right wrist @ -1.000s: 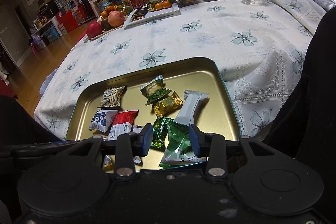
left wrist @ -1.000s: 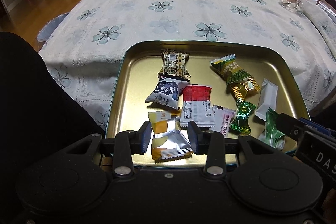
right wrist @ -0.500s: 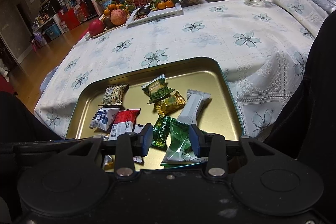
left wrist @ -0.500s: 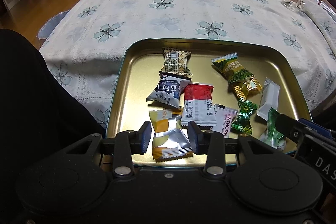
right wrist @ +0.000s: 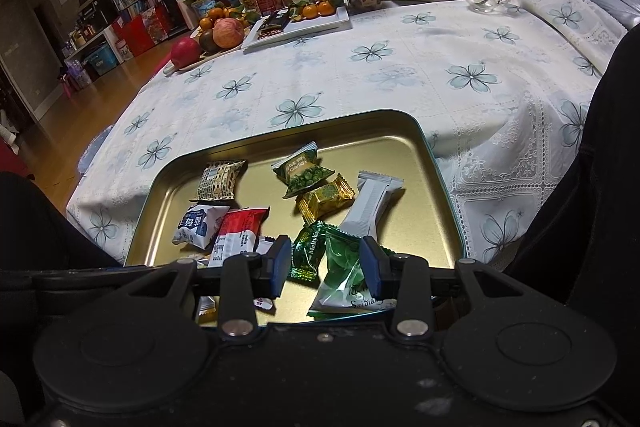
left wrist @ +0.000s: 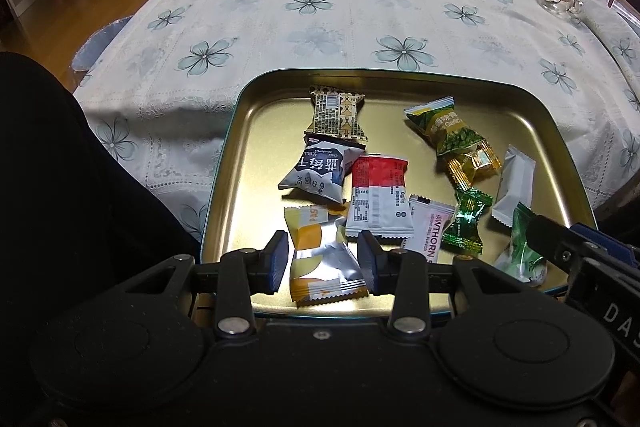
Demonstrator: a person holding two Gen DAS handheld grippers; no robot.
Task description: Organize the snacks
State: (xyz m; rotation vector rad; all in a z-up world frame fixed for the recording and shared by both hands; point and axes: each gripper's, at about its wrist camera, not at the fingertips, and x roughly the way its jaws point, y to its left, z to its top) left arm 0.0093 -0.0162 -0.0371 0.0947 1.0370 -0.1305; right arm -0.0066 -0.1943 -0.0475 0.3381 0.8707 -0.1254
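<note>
On the table: a shallow gold-coloured metal tin tray (left wrist: 224, 163) sits on the white flower-print tablecloth (left wrist: 320, 27), holding about 10 wrapped snacks.
Left gripper (left wrist: 323, 265): jaws apart, clamping nothing; pads flank the silver-and-yellow foil snack packet (left wrist: 324, 259), whether touching I cannot tell.
Packet axis: long side runs away from the gripper, so the jaws would close across its narrow width.
Right gripper (right wrist: 326, 267): jaws apart, empty, straddling the translucent green candy bag (right wrist: 344, 275), the dark green twist-wrapped sweet (right wrist: 306, 253) just left.
Nearer hand: each gripper is lined up on its own snack.
</note>
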